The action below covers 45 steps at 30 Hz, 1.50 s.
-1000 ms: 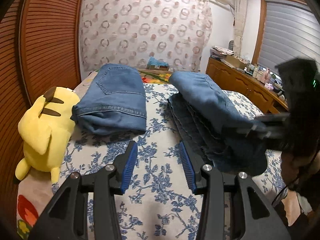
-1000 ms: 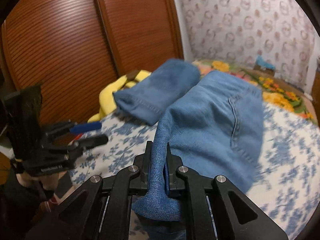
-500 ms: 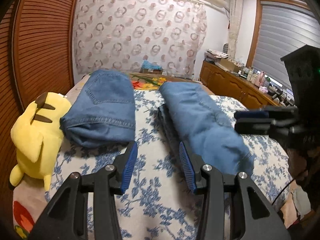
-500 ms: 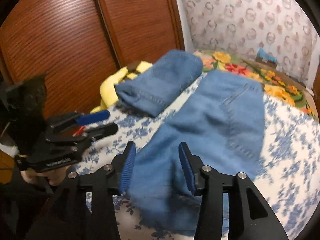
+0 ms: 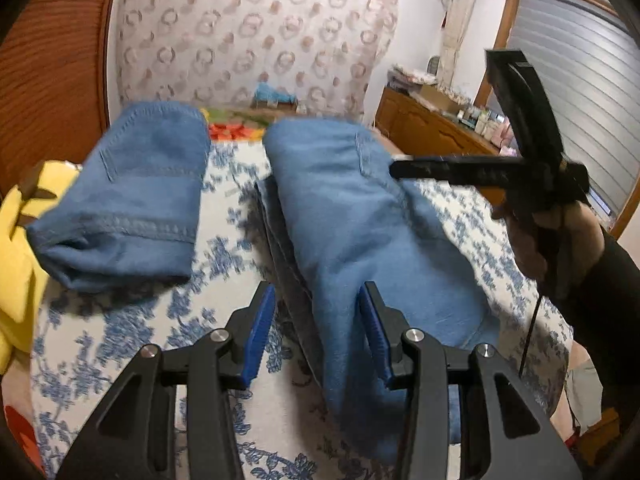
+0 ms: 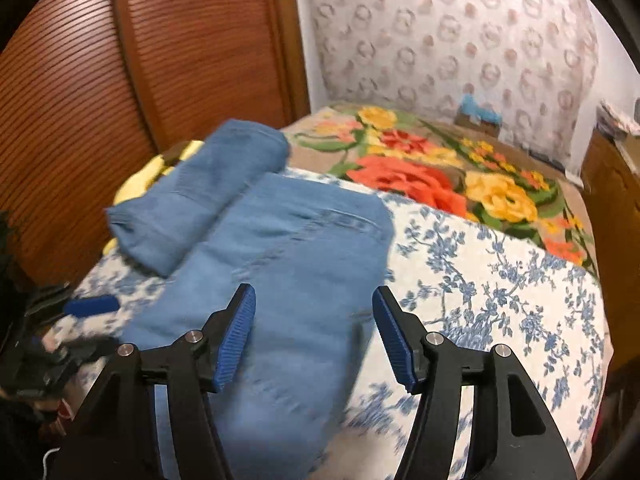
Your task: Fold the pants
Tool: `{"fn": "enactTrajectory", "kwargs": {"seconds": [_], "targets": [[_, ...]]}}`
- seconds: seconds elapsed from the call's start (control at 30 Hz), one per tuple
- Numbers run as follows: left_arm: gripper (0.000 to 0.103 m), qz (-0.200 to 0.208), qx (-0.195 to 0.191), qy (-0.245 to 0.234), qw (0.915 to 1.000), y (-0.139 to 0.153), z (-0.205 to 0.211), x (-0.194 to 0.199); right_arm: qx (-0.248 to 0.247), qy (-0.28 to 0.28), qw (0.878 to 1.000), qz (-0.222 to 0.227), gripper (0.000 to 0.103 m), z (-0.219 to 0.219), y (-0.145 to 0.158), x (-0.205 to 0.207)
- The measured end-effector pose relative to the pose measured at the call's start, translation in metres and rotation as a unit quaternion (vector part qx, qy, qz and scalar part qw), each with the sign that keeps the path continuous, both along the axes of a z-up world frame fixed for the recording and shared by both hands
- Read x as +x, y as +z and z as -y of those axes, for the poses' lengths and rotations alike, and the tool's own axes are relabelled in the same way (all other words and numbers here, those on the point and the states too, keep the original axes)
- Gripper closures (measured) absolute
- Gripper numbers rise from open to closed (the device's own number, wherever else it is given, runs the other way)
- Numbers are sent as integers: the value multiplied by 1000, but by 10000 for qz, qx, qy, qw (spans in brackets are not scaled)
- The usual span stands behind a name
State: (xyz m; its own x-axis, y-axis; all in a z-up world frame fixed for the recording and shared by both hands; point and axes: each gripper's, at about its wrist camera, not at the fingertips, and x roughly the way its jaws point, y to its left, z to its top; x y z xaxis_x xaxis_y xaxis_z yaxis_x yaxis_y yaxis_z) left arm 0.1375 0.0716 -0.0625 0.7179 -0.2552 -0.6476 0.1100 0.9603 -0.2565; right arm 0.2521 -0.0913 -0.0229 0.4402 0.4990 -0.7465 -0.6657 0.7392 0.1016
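A pair of blue jeans [image 5: 360, 240] lies folded lengthwise on the bed, its near end toward me. My left gripper [image 5: 316, 332] hangs open just above that near end, its pads off the cloth. In the left wrist view my right gripper [image 5: 404, 170] is held in a hand [image 5: 560, 240] over the jeans' right side. In its own view the right gripper [image 6: 316, 332] hovers above the jeans [image 6: 288, 264] with its jaws opening and nothing pressed between them. A second, folded pair of jeans [image 5: 132, 200] [image 6: 200, 196] lies to the left.
A yellow plush toy [image 5: 16, 264] sits at the bed's left edge against the wooden slatted doors [image 6: 120, 100]. The blue-flowered sheet [image 6: 500, 280] covers the bed, with a bright floral blanket [image 6: 440, 176] at the far end. A wooden dresser [image 5: 432, 136] stands on the right.
My right gripper opened and let go of the jeans' end, which dropped flat onto the rest of the pair; the gripper drew away. My left gripper swung right, over the jeans' near end.
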Motion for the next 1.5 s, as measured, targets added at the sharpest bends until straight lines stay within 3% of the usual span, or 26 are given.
{"fn": "enactTrajectory", "kwargs": {"seconds": [0.13, 0.23, 0.37, 0.47, 0.57, 0.6, 0.63, 0.73, 0.9, 1.13, 1.37, 1.5], "targets": [[60, -314, -97, -41, 9995, -20, 2, 4, 170, -31, 9990, -424, 35, 2, -21, 29], [60, -339, -239, -9, 9991, -28, 1, 4, 276, 35, 9971, -705, 28, 0, -35, 40], [61, -340, -389, -8, 9987, -28, 0, 4, 529, 123, 9918, -1157, 26, -2, -54, 51], [82, -335, -559, -166, 9977, -25, 1, 3, 791, 209, 9857, -1476, 25, -2, -59, 53], [96, -272, -429, -217, 9985, -20, 6, 0, 934, 316, 9812, -1659, 40, -6, -58, 52], [99, -264, -409, -231, 9986, -19, 7, -1, 971, 349, 9812, -1629, 53, -6, -55, 50], [99, -229, -398, -245, 9986, -18, 7, -2, 976, 375, 9828, -1523, 67, -6, -50, 47], [101, -92, -505, -256, 9984, -11, 3, -8, 1141, 389, 9861, -1146, 84, -5, -22, 33], [102, 285, -631, -155, 9975, 8, -13, -26, 1226, 573, 9899, -426, 87, -29, 36, 2], [102, 887, -648, 266, 9936, 40, -59, -52, 1440, 1157, 9824, 263, 87, -82, 122, -36], [102, 1401, -619, 895, 9841, 79, -126, -87, 1576, 1738, 9708, 499, 87, -158, 175, -55], [102, 1616, -393, 1317, 9772, 102, -167, -101, 1956, 2046, 9587, 289, 87, -206, 190, -51]]}}
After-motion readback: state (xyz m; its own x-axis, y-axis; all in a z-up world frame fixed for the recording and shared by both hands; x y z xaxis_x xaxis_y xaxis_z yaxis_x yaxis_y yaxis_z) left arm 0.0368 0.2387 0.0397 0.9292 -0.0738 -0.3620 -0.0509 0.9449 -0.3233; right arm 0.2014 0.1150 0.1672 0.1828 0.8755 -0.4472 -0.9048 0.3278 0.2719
